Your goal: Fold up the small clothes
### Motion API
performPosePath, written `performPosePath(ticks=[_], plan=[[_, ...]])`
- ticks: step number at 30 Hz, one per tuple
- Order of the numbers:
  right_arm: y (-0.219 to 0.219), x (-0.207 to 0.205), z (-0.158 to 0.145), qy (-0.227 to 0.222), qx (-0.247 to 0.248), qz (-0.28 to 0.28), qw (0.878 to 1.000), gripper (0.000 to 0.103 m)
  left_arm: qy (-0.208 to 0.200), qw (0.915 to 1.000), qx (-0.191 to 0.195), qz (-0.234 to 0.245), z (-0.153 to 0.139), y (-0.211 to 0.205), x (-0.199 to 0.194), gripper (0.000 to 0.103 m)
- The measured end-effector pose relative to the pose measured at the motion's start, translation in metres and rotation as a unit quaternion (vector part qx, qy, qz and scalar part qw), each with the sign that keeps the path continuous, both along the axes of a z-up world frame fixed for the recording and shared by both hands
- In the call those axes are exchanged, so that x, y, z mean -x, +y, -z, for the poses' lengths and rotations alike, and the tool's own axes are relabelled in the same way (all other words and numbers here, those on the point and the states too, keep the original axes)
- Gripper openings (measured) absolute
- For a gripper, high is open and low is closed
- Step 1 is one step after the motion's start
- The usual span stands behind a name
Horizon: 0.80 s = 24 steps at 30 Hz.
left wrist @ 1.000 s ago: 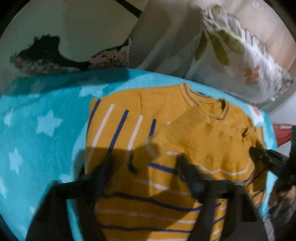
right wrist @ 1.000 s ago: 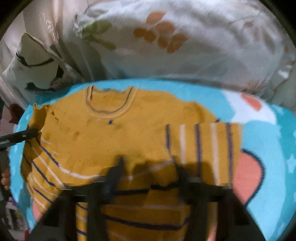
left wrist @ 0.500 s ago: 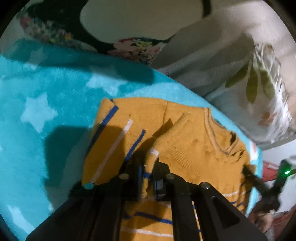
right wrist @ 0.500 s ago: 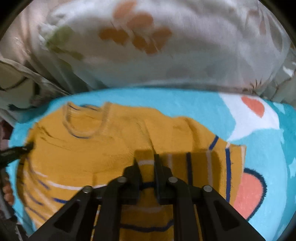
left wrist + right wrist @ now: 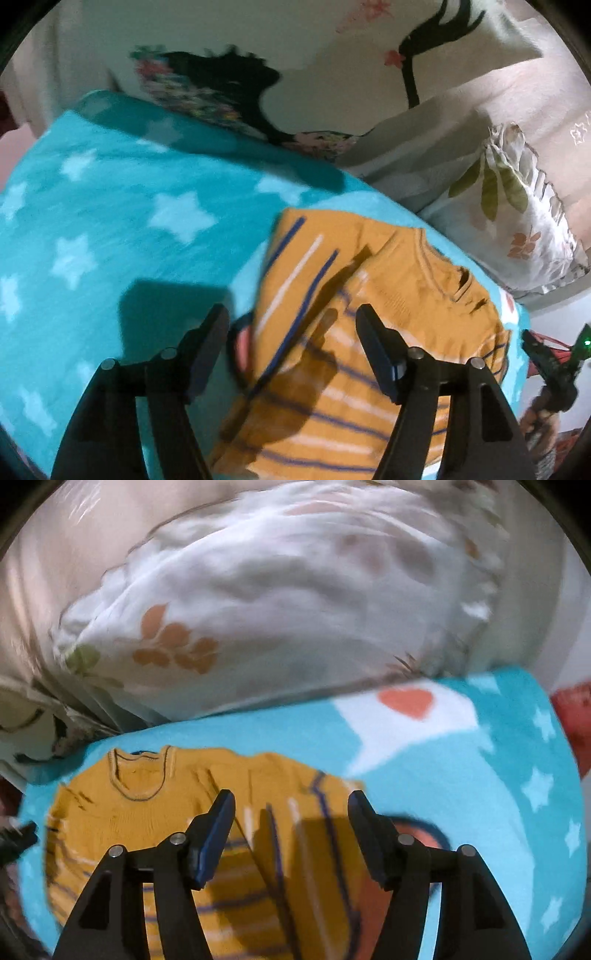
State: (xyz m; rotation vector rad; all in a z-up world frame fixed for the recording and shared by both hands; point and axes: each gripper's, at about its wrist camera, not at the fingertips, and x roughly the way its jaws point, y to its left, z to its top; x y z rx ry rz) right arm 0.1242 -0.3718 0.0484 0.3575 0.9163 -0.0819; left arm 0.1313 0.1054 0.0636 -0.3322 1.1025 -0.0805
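Both handheld grippers, the left gripper (image 5: pixel 291 332) and the right gripper (image 5: pixel 291 818), are hovering with jaws spread wide and gripping nothing above a mustard-yellow knitted sweater with blue and white stripes (image 5: pixel 354 354), lying in the lower centre of the frame on a turquoise star-print fleece blanket (image 5: pixel 122 229). The loosely laid sleeve folds are looking liable to slide open, since the soft knit is holding no crease.
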Motion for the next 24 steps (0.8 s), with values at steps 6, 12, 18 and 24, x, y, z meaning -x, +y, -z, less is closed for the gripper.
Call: performPosePath(ticks=[6,12,18,24], plan=[[-0.012,0.053,0.0,-0.012,-0.065,-0.023,0.998,0.067,0.021,0.9997,0.0,-0.013,0.013,0.006,0.05,0.071],[0.036,0.071,0.04,0.037,-0.043,-0.054,0.997,0.067,0.037,0.9991,0.004,-0.019,0.024,-0.008,0.088,0.071],[0.034,0.074,0.05,0.045,-0.039,-0.055,0.997,0.015,0.033,0.9992,-0.001,-0.023,0.017,-0.019,0.11,0.071],[-0.02,0.085,0.065,0.08,-0.047,0.021,0.995,0.007,0.027,0.9986,-0.013,-0.044,0.007,-0.01,0.132,0.071]])
